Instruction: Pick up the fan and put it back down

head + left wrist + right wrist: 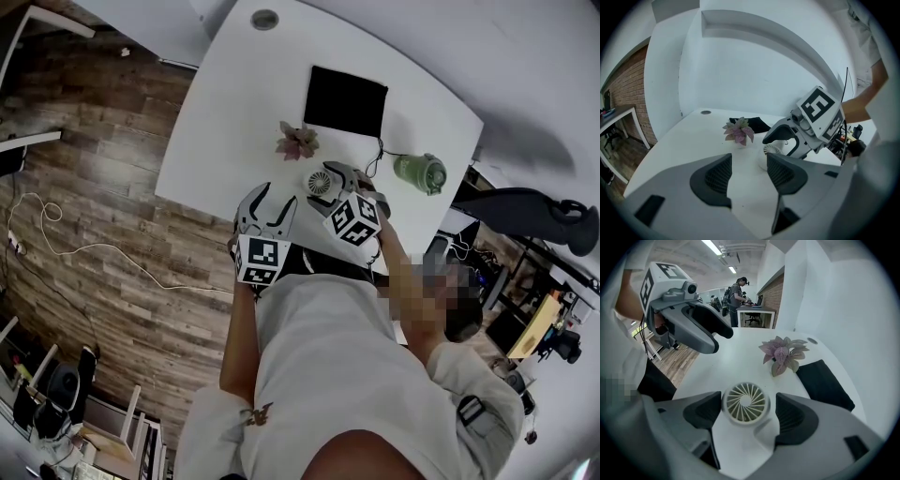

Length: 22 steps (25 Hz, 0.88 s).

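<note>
Standing on the desk [736, 357], low centre of the right gripper view, the fan [746, 402] sits between your right tongs [748, 414], spread wide; lift apparently outstanding; left tongs [749, 172] wide, empty.

**An open-plan office, shown by its desks, chairs and lighting**

At the upper middle of the head view a white desk [216, 122] is seen, fitted with a round cable hole [264, 19] and laid with a black desk mat [345, 98]. It is set on a wood-plank floor [94, 187], across which a loose cable [112, 248] is trailed at the left. A black chair [534, 211] is seen at the right edge. In the upper middle of the right gripper view a person [737, 294] is shown standing at another desk [754, 310] with a laptop [760, 300] on it. Strip lights [712, 247] are fixed to the ceiling above, and a brick wall [776, 291] is seen just to the right.
</note>
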### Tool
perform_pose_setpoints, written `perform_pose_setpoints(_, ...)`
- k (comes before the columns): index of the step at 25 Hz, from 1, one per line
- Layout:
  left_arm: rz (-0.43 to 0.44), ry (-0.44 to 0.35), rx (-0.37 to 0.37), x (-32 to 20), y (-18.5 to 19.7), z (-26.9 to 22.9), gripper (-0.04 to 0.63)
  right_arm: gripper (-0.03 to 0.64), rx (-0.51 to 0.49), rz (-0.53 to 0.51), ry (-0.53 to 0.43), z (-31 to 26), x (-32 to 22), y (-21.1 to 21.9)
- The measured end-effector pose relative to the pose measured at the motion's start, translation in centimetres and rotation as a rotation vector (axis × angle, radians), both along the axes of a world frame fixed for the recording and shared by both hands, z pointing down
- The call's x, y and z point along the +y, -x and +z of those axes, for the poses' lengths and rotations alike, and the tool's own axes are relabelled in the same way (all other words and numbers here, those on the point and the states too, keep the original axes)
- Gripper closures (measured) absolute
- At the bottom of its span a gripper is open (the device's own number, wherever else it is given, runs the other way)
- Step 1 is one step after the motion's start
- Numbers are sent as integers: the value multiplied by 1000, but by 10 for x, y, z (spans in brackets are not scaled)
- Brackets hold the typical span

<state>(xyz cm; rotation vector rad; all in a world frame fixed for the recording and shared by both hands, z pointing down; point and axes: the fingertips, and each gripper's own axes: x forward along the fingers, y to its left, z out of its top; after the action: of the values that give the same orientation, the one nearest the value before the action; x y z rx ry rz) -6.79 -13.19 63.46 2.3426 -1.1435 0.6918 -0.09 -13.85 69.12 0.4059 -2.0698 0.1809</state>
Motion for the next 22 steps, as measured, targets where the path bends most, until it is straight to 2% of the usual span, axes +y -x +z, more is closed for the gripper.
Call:
perform_pose_setpoints(10,2,-4,-7,-1,-1,-2,365,256,35,-85,16,12,4,3)
perform_pose_setpoints(22,-15,-28,-20,2,-2,-9,365,258,4,-63,15,9,5,3)
